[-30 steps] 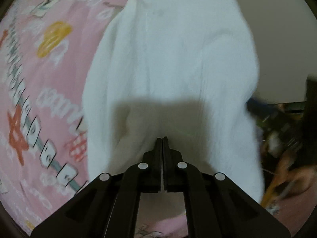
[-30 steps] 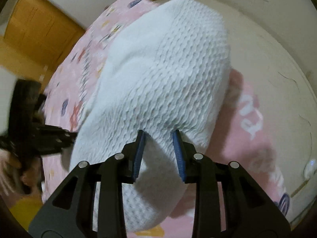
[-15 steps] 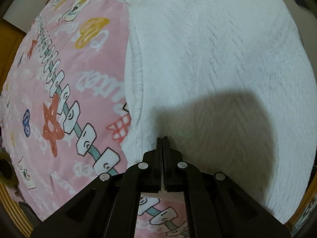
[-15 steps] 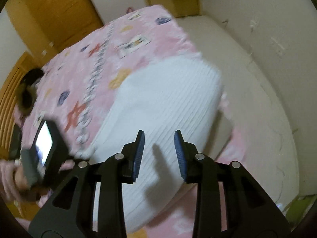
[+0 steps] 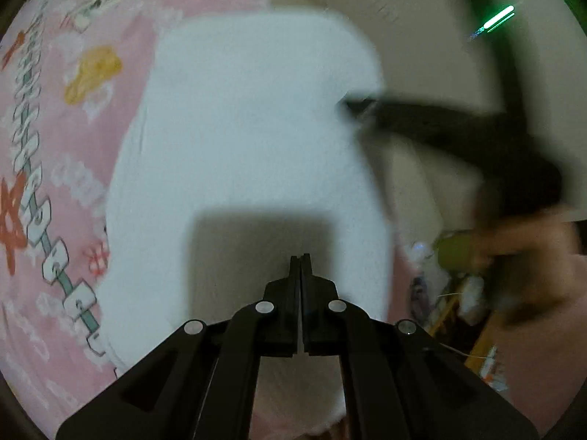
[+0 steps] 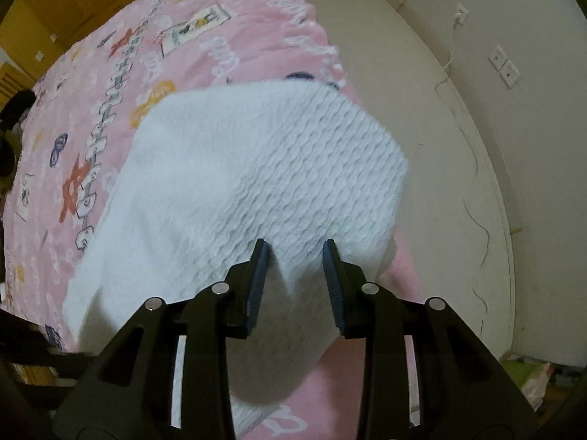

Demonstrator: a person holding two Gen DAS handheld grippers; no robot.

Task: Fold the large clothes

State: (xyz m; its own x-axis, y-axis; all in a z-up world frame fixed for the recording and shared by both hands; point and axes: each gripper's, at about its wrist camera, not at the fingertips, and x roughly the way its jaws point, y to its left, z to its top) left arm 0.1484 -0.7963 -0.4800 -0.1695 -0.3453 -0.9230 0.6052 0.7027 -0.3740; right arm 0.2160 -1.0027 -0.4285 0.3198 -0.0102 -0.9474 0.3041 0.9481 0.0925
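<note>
the white knit garment (image 6: 234,183) lies spread on the pink patterned bedcover (image 6: 205,40), straight ahead of both claws and running under them. in the right wrist view the right gripper (image 6: 295,253) is released, its blue-padded fingers (image 6: 256,278) standing apart with a pinch-sized ridge of the knit rising in the gap between them, nothing clamped. off to its right the cream mattress edge (image 6: 422,110) shows bare beyond the bedcover.

over on the left wrist view, blurry, the left gripper (image 5: 301,262) is clenched, tips pressed flat together, its own square shadow falling on the cloth just ahead. whether a thin layer of the garment (image 5: 242,128) is caught in that pinch i cannot tell; no cloth visibly rises to the tips. up and to its right a dark smear, likely the right gripper (image 5: 458,128), crosses the frame near the garment's far right edge.

handling call: this looks like a thick, soft, waffle-textured knit, light for its bulk, floppy, nothing fragile, and grippy rather than slippery. it'll sag and stretch if lifted from the middle, so my read is to take it at the edge or corner nearest each claw, one claw per corner, biting deep enough to catch every layer, then carry both corners over together so the fold lands square.
</note>
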